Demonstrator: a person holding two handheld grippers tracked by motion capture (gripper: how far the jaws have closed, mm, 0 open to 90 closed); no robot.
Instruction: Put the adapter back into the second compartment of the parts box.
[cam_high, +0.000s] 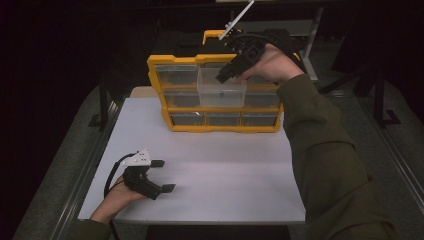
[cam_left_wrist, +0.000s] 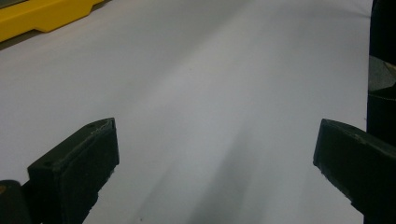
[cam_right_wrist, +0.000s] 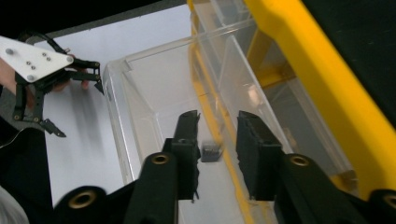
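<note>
Nearest the person, the left gripper (cam_high: 159, 176) is held just above the white table (cam_high: 225, 180), its jaws spread wide with nothing between them; in the left gripper view only bare tabletop lies between the two pads. Farther off, a yellow drawer organizer (cam_high: 220, 92) stands upright at the table's far edge, and one clear drawer (cam_high: 221, 88) of its middle row is drawn partly out toward the person. The right gripper (cam_right_wrist: 217, 151) is lowered into this drawer from above, its jaws parted by a narrow gap and gripping nothing. A small dark part (cam_right_wrist: 211, 152) lies on the drawer floor, seen between the jaw tips in the right gripper view; whether it has been touched cannot be told. The step in hand is judged to be either picking this part from the drawer or having just dropped it there. If a pick is intended, the jaws would have to be lowered around the part without fouling the drawer wall. Beyond the table, a dark room with metal framing (cam_high: 310, 45) is seen.
</note>
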